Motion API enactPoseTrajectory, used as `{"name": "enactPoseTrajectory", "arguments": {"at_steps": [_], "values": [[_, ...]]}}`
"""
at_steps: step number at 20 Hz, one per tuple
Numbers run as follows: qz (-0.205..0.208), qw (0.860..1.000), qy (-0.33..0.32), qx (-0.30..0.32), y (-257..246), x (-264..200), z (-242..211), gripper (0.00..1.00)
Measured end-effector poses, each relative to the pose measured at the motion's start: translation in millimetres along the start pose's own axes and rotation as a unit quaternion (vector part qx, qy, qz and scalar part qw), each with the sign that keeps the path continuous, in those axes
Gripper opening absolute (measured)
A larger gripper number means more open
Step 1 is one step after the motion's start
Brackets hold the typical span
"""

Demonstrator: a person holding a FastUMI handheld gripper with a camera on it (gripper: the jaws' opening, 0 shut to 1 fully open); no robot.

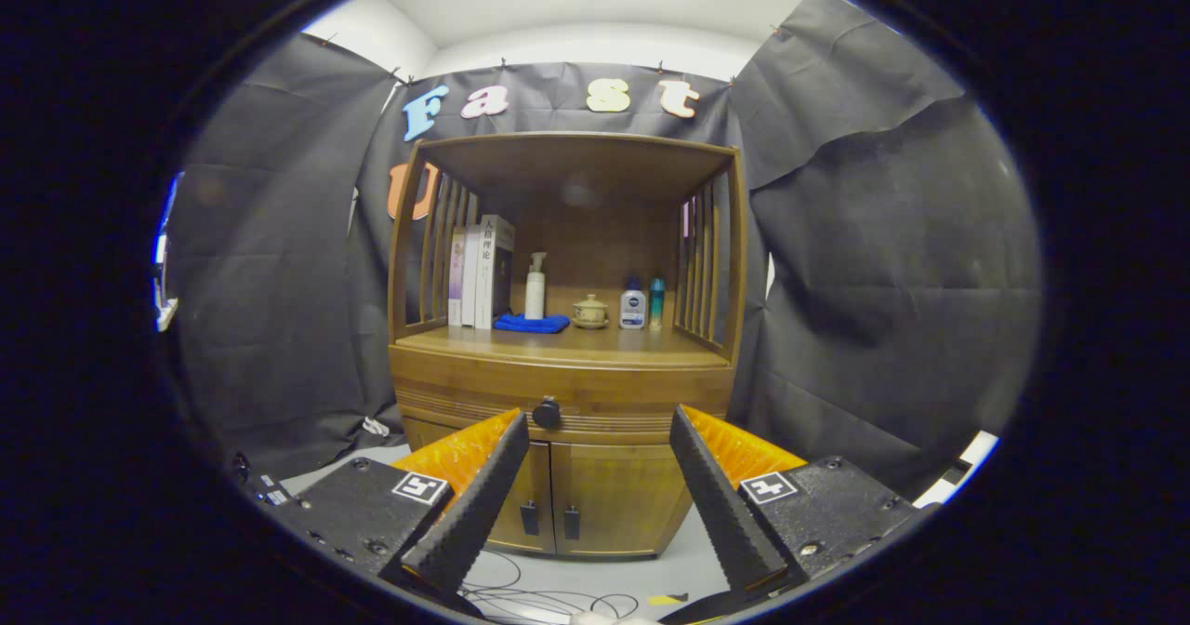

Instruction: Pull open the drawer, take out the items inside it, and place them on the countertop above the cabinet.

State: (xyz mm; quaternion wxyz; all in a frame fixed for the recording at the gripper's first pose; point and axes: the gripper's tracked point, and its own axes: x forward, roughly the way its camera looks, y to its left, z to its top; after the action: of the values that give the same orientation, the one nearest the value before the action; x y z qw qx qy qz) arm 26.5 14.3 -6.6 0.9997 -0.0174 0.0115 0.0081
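A wooden cabinet [567,374] stands some way ahead of my fingers. Its drawer [576,392] is closed, with a round black knob [547,413] just beyond my left fingertip. The countertop [576,341] above the drawer is a bare wooden shelf at its front. My gripper [600,430] is open, with nothing between its two black ridged fingers [479,504]. What lies inside the drawer is hidden.
At the back of the countertop stand books [479,272], a white pump bottle [535,288], a blue cloth [532,324], a small lidded cup [590,312] and two small bottles [641,305]. Slatted side rails flank the shelf. Two lower doors [576,499] with dark handles; cables [539,597] on the floor.
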Motion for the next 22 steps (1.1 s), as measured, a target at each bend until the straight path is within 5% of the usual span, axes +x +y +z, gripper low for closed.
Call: {"name": "enactPoseTrajectory", "arguments": {"at_steps": [22], "values": [[0.03, 0.997, 0.064, -0.018, 64, 211, -91, 0.98]]}}
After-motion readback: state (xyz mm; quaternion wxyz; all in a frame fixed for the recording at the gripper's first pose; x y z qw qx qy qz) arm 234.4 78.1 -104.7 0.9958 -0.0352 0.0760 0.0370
